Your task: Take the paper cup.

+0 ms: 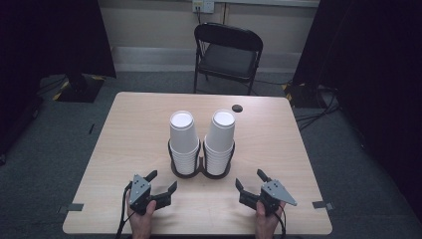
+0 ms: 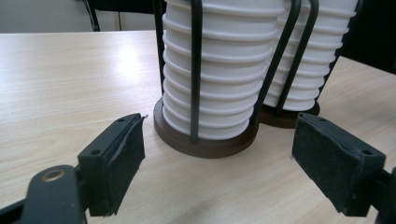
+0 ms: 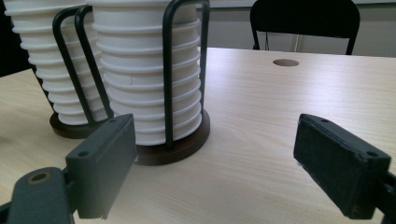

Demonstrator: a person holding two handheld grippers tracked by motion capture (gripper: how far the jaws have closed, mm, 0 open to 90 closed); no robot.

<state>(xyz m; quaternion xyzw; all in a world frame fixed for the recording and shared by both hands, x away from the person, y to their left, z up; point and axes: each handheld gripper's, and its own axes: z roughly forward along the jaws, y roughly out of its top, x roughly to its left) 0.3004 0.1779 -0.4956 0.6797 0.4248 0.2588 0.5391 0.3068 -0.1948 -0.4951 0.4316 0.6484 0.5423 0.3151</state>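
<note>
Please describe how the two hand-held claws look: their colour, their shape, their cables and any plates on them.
The left black plastic two-jaw claw and the right black claw each carry a grey three-cornered plate on top. The jaws are flat blocks with dark padded inner faces and small screw holes. A black cable trails from each claw toward the person.

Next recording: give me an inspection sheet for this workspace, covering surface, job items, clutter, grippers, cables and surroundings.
Surface: light wood table, bare apart from the items below; round dark grommet hole near the far edge.
Job's things: two stacks of white paper cups, left stack and right stack, upright in a dark double wire holder.
Clutter: nothing seen.
Grippers: left hand-held gripper open, empty; right hand-held gripper open, empty; both short of the holder.
Cables: one trails from the left gripper; more lie on the floor.
Surroundings: black folding chair, grey carpet, tape marks at the table's corners.
</note>
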